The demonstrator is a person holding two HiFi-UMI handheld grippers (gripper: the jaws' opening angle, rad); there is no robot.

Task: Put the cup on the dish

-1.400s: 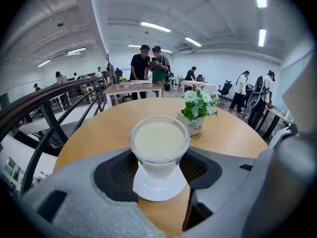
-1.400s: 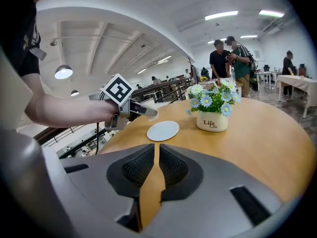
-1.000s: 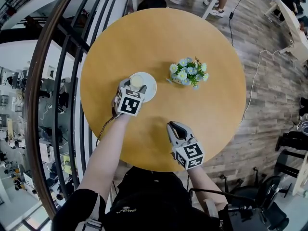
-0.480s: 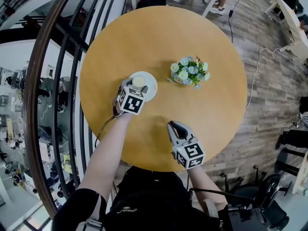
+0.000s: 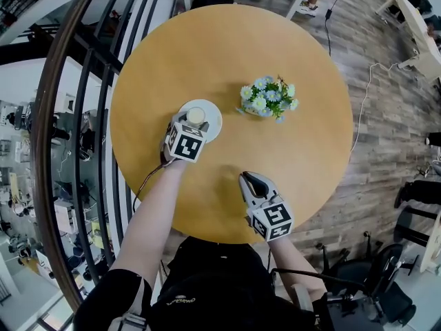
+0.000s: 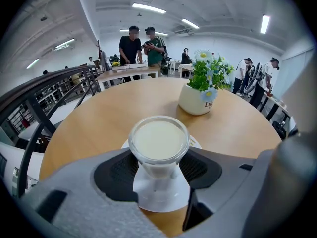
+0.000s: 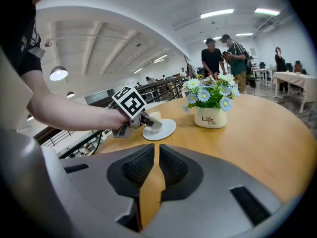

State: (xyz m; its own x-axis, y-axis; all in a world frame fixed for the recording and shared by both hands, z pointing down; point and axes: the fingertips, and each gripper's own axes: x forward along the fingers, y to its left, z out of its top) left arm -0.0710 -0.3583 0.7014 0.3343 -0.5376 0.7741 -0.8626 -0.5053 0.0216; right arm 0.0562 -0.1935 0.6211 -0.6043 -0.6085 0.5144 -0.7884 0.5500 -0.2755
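Observation:
A clear cup (image 6: 158, 140) full of pale cream liquid stands upright between the pads of my left gripper (image 6: 158, 170), which is shut on its lower part. Right under it lies the white dish (image 6: 161, 195); I cannot tell whether the cup's base touches it. From above, the cup (image 5: 196, 115) sits over the middle of the dish (image 5: 214, 120), with the left gripper (image 5: 193, 121) reaching in from the near side. My right gripper (image 5: 251, 179) rests closer to me, its jaws shut with nothing between them (image 7: 154, 152). It looks across at the cup (image 7: 152, 117) and dish (image 7: 166, 129).
A white pot of blue and white flowers (image 5: 267, 102) stands on the round wooden table (image 5: 227, 54), right of the dish. A dark railing (image 5: 83, 116) curves along the table's left side. Several people stand at tables far behind.
The left gripper has sunk slightly with the cup, still over the dish. The right gripper has kept still.

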